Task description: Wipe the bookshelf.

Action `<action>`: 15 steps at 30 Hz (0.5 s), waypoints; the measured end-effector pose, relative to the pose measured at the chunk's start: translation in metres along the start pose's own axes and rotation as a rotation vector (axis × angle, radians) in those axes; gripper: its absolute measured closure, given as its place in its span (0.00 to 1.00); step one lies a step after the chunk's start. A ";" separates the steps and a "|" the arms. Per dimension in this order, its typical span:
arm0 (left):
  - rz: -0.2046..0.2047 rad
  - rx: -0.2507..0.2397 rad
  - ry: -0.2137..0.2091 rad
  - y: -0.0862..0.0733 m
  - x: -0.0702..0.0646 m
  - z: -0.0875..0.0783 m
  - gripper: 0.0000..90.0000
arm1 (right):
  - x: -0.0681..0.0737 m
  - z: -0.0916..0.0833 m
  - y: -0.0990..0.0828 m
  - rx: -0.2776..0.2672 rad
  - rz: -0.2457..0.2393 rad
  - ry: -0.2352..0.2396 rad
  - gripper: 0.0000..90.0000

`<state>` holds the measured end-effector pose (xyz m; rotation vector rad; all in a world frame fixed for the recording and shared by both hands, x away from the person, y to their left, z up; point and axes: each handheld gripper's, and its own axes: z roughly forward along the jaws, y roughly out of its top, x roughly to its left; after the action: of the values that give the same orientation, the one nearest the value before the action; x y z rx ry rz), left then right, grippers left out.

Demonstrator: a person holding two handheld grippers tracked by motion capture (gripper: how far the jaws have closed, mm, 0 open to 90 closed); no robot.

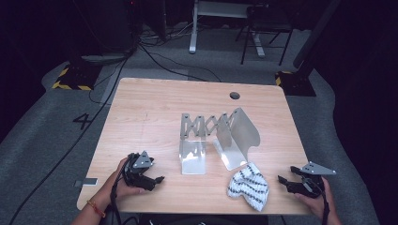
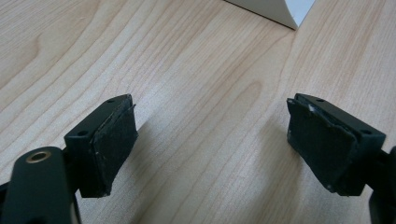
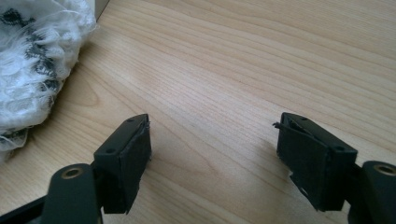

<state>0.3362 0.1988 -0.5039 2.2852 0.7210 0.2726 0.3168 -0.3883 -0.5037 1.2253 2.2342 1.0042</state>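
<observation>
A: From the high view, where do we stand? Let's take the rack (image 1: 218,136) as our landmark.

B: The cloth (image 1: 248,186) lies crumpled just in front of the rack's right plate, near the table (image 1: 150,101) edge closest to us. Our right gripper (image 1: 287,180) sits to the right of the cloth, apart from it, tips aimed at it. Our left gripper (image 1: 155,180) rests on the table, front-left of the rack, likely parked so it stays out of the way.

A: And the left gripper view?

B: Its jaws stand wide apart with bare wood between them; a corner of the rack (image 2: 275,10) peeks in at the top. Nothing held.

A: The right gripper view?

B: Jaws spread wide too, nothing between the pads (image 3: 130,161). The cloth (image 3: 35,60) bulges in at upper left, beside the left jaw but not touching it. We judge the wide gape suits a bulky, soft bundle: we'd need to swing toward it before closing.
</observation>
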 end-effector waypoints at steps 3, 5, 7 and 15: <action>-0.002 0.000 -0.002 0.000 0.000 0.000 0.18 | 0.000 0.000 0.000 0.002 0.007 -0.001 0.29; -0.001 -0.002 -0.002 0.000 0.000 0.001 0.18 | 0.000 0.000 0.000 0.000 0.004 -0.001 0.29; -0.001 -0.001 -0.001 0.000 0.000 0.001 0.18 | -0.001 0.001 0.000 -0.001 0.001 0.001 0.29; 0.003 -0.001 -0.004 0.000 0.001 0.000 0.18 | -0.001 0.001 0.001 0.000 0.007 -0.003 0.29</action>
<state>0.3373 0.1988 -0.5039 2.2860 0.7149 0.2692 0.3185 -0.3881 -0.5038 1.2351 2.2291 1.0043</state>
